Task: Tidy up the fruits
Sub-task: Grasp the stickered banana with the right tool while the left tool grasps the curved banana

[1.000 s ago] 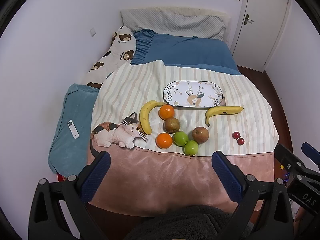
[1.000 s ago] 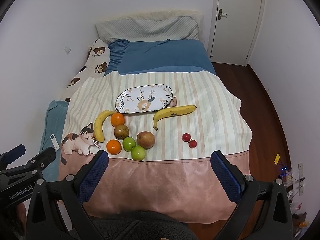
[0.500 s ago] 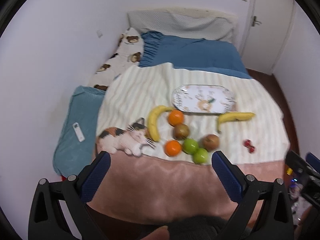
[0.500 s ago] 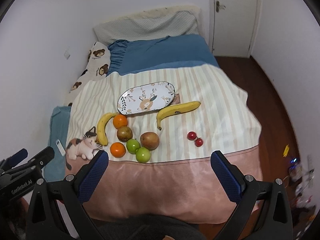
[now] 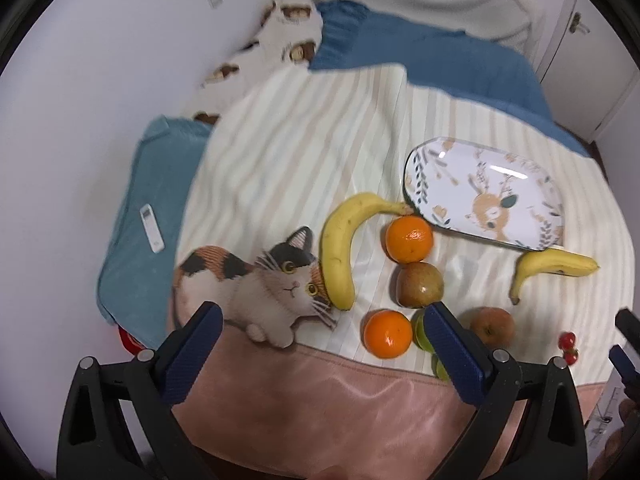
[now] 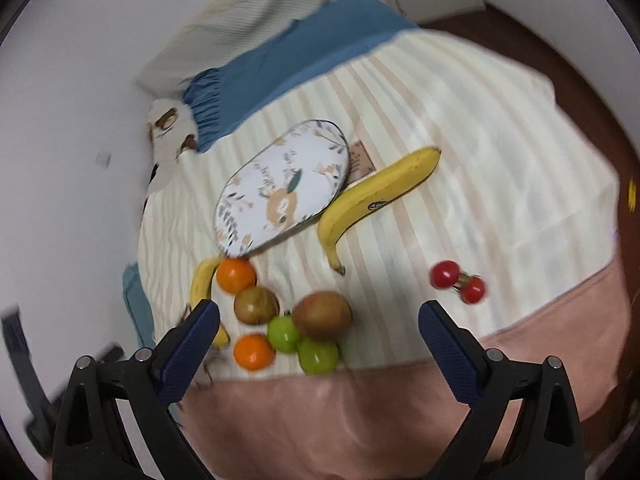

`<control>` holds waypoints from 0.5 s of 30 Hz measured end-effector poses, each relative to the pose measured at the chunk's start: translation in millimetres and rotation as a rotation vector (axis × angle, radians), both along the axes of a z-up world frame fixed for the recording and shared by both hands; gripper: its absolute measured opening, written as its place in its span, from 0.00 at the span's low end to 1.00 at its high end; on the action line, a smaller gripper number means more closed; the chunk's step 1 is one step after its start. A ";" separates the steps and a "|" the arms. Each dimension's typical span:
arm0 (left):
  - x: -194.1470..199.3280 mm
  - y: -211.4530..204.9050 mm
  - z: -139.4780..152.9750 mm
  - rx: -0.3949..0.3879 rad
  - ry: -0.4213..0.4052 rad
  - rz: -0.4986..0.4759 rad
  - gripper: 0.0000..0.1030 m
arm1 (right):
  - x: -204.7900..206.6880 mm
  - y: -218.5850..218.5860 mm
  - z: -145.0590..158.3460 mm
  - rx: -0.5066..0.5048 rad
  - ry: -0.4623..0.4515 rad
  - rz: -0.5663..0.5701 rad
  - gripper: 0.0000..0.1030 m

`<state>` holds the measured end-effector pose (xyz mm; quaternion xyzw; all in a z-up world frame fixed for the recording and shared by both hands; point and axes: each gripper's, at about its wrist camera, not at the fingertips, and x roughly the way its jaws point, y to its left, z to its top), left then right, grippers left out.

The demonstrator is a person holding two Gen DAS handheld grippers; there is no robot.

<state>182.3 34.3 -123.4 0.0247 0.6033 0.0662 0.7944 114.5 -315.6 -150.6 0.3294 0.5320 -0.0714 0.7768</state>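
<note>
Fruit lies on a striped blanket [image 5: 288, 152] on a bed. A floral oval plate [image 5: 484, 194] [image 6: 280, 184] lies empty. Near it are two bananas [image 5: 338, 248] [image 6: 380, 196], two oranges [image 5: 409, 239] [image 5: 387, 334], a brown pear [image 5: 420, 284], a reddish apple [image 6: 322, 316], two green apples [image 6: 318, 354] and two red cherries [image 6: 458, 286]. My left gripper [image 5: 324, 344] is open and empty above the near blanket edge, close to the front orange. My right gripper [image 6: 320, 344] is open and empty above the green apples.
A cat-shaped cushion [image 5: 248, 288] lies left of the fruit. A teal pillow [image 5: 148, 208] with a white remote [image 5: 151, 234] lies by the left wall. A blue cover [image 5: 432, 56] and a door [image 5: 592, 48] are at the back. Brown floor [image 6: 600, 92] is on the right.
Both grippers have moved forward and down toward the fruit, which now looks much larger. The right view has tilted. Both stay open. No fruit has moved.
</note>
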 end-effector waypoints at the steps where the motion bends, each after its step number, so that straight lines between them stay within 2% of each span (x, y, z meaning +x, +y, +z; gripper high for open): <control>1: 8.7 0.0 -12.4 -0.008 0.023 0.001 1.00 | 10.4 -6.1 -14.1 0.020 0.014 -0.027 0.95; 6: 40.8 -1.2 -60.5 -0.013 0.116 0.015 0.96 | 54.8 -28.9 -72.7 0.127 0.054 -0.158 0.83; 10: 62.0 -2.3 -88.0 -0.009 0.161 0.012 0.96 | 74.0 -50.8 -108.1 0.234 0.077 -0.315 0.79; 13: 72.8 -3.8 -104.8 -0.003 0.184 0.002 0.96 | 88.1 -58.9 -126.9 0.235 0.116 -0.383 0.73; 15: 78.4 -4.4 -114.7 0.003 0.200 -0.002 0.96 | 97.9 -58.2 -136.8 0.226 0.145 -0.400 0.62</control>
